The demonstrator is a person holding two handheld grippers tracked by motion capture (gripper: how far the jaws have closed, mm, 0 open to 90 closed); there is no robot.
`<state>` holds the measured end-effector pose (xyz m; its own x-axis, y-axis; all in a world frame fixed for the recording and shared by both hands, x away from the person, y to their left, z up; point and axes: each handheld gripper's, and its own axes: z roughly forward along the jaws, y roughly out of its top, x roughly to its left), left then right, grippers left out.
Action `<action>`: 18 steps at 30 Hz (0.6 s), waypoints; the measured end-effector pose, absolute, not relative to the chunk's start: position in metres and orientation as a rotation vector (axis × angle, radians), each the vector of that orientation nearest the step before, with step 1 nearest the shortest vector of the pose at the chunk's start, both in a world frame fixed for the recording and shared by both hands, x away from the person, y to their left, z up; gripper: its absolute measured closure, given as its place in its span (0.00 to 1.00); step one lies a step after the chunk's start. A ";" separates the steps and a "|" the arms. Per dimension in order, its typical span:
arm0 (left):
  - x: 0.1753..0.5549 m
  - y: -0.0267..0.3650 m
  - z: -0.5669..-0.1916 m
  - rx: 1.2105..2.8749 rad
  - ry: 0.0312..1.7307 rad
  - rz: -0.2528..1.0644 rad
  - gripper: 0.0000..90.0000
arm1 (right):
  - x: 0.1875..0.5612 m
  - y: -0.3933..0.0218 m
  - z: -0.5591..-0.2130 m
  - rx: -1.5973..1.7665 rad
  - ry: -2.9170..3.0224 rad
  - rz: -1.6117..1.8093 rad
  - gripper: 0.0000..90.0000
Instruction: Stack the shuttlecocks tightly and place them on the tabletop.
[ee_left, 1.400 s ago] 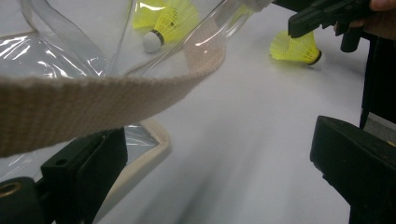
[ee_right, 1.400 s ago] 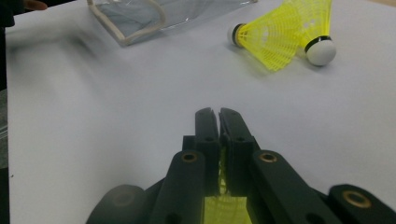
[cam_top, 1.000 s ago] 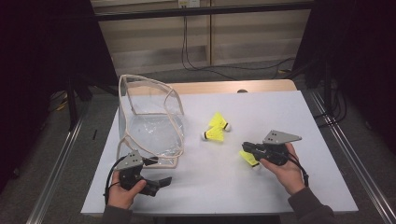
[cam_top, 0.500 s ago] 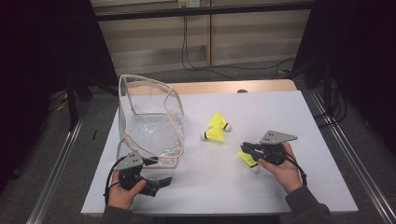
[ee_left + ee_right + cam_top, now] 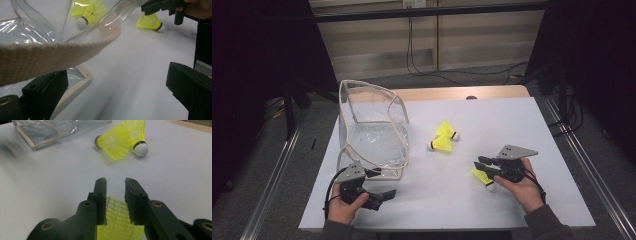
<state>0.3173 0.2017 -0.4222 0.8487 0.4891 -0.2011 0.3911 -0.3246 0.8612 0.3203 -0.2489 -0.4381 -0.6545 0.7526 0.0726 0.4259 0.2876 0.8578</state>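
My right claw [image 5: 115, 192] sits low over the white table [image 5: 537, 125], its jaws a narrow gap apart with the yellow mesh skirt of one shuttlecock [image 5: 120, 220] lying between them; I cannot tell whether they are pinching it yet or only straddling it. From above, that shuttlecock [image 5: 483, 178] lies just at the tip of my right claw [image 5: 486, 167], near my side of the table. Two more shuttlecocks [image 5: 443, 137] rest together in the middle of the table, touching each other, well apart from both claws. My left claw [image 5: 379, 186] is spread wide and holds nothing, beside the near corner of the clear bag [image 5: 372, 135], whose tan strap [image 5: 57, 53] crosses above its jaws. I judge the job is loading shuttlecocks into the bag, and none looks to be inside yet, so nearly all of it remains.
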 end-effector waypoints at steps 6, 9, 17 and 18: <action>0.317 0.202 -0.422 1.954 0.651 0.114 0.05 | 0.321 -0.248 -0.436 1.061 2.227 1.320 0.68; 0.317 0.202 -0.422 1.953 0.651 0.114 0.05 | 0.321 -0.245 -0.435 1.047 2.240 1.320 0.64; 0.317 0.202 -0.422 1.954 0.652 0.114 0.05 | 0.320 -0.234 -0.431 0.974 2.310 1.294 0.61; 0.317 0.202 -0.422 1.956 0.649 0.115 0.05 | 0.320 -0.234 -0.431 0.974 2.310 1.294 0.61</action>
